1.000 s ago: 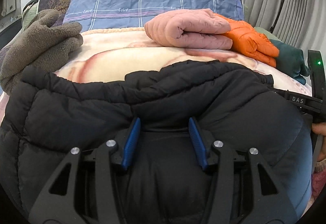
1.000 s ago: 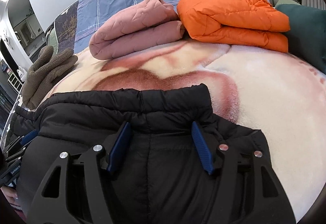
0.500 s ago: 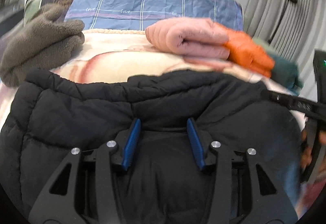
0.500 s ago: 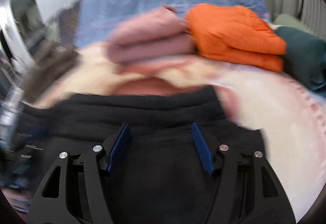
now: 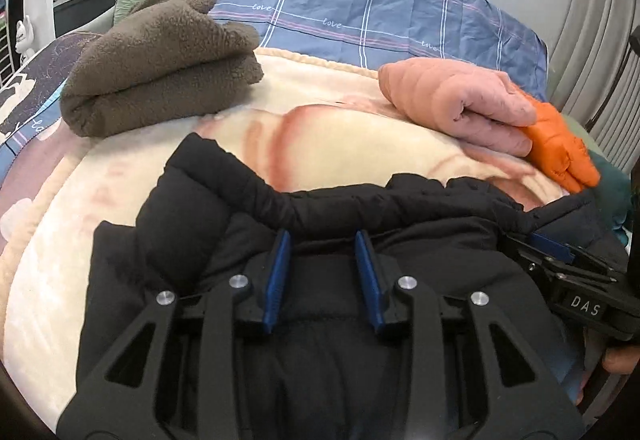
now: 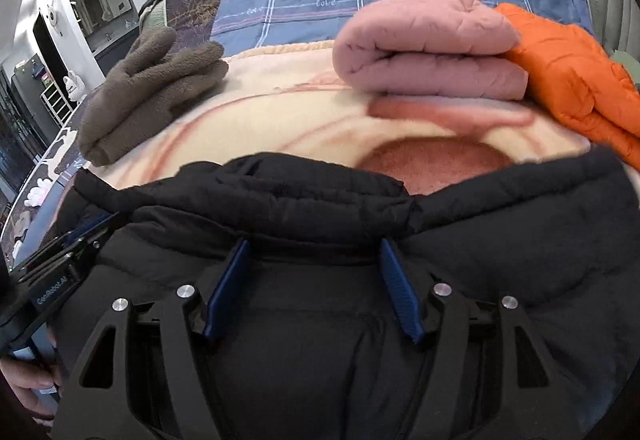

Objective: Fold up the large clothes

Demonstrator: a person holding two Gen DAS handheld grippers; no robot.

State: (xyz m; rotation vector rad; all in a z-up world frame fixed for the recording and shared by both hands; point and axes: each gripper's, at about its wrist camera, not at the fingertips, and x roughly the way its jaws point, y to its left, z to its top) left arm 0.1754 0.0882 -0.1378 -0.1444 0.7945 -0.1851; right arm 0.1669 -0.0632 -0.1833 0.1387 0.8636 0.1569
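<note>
- black puffer jacket (image 5: 360, 208): laid on the cream blanket (image 5: 120, 176) at its near side, bulky, far hem bunched into a thick roll; a fold is judged to be under way.
- left gripper (image 5: 324, 244): fingers parted, set over the jacket's upper layer; whether cloth is pinched between them cannot be told.
- right gripper (image 6: 314, 252): fingers wider apart, likewise over the jacket; hold on the cloth cannot be told.
- advice, as judgement: both sides are best carried level and together, so that the padded layer is laid square and trapped air is pressed out.
- folded items beyond, well apart from the jacket: brown fleece (image 5: 160, 56), pink quilted jacket (image 6: 428, 48), orange jacket (image 6: 576, 72).
</note>
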